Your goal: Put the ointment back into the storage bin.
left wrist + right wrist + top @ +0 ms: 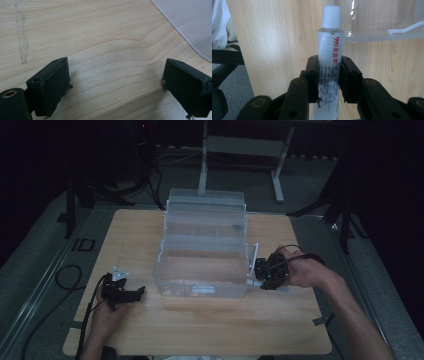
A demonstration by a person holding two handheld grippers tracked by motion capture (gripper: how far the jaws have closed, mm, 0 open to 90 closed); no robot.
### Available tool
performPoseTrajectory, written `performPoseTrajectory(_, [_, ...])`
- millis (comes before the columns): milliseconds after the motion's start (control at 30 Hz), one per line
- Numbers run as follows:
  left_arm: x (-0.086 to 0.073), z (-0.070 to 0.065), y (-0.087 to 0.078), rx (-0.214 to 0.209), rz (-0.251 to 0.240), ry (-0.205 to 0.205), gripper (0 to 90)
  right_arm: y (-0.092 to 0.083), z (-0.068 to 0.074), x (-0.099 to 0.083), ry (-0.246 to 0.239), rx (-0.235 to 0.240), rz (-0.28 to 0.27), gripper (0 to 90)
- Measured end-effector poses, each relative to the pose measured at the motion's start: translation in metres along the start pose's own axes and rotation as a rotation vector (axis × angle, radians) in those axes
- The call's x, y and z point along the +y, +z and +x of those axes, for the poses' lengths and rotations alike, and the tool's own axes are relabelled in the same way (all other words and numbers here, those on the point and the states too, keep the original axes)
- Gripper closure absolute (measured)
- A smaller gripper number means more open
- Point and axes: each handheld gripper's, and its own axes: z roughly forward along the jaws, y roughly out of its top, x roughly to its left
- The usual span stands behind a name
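A clear plastic tiered organiser box stands open in the middle of the wooden table. My right gripper is at the box's right front corner, shut on a white ointment tube with red "999" print and a white cap. The tube's cap points toward the box's clear edge. My left gripper rests low over the table left of the box, open, with bare wood between its fingers. A corner of the box lies just beyond it.
A black cable loops off the table's left side. Desk legs and dark stands rise behind the table. Bare wood runs along the front edge of the table.
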Motion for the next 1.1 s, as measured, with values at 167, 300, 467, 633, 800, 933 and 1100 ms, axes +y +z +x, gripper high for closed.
performPoseTrajectory(167, [0.0,0.0,0.0,0.0,0.0,0.0,8.2,-0.002,-0.003,0.005,-0.006,-0.004,-0.004,70.7])
performPoseTrajectory(300, [0.0,0.0,0.0,0.0,0.0,0.0,8.2,-0.003,-0.006,0.011,-0.007,-0.003,-0.007,70.7])
performPoseTrajectory(467, [0.0,0.0,0.0,0.0,0.0,0.001,8.2,-0.003,-0.009,0.015,-0.01,-0.004,-0.009,70.7])
performPoseTrajectory(633, [0.0,0.0,0.0,0.0,0.0,0.0,8.2,-0.005,-0.011,0.022,-0.017,-0.009,-0.018,70.7])
performPoseTrajectory(800, [0.0,0.0,0.0,0.0,0.0,0.001,8.2,-0.005,-0.012,0.029,-0.031,-0.011,-0.023,70.7])
performPoseTrajectory(933, [0.0,0.0,0.0,0.0,0.0,0.0,8.2,-0.006,-0.013,0.034,-0.039,-0.015,-0.023,70.7])
performPoseTrajectory(1100, [0.0,0.0,0.0,0.0,0.0,0.001,8.2,-0.008,-0.015,0.039,-0.04,-0.016,-0.031,70.7])
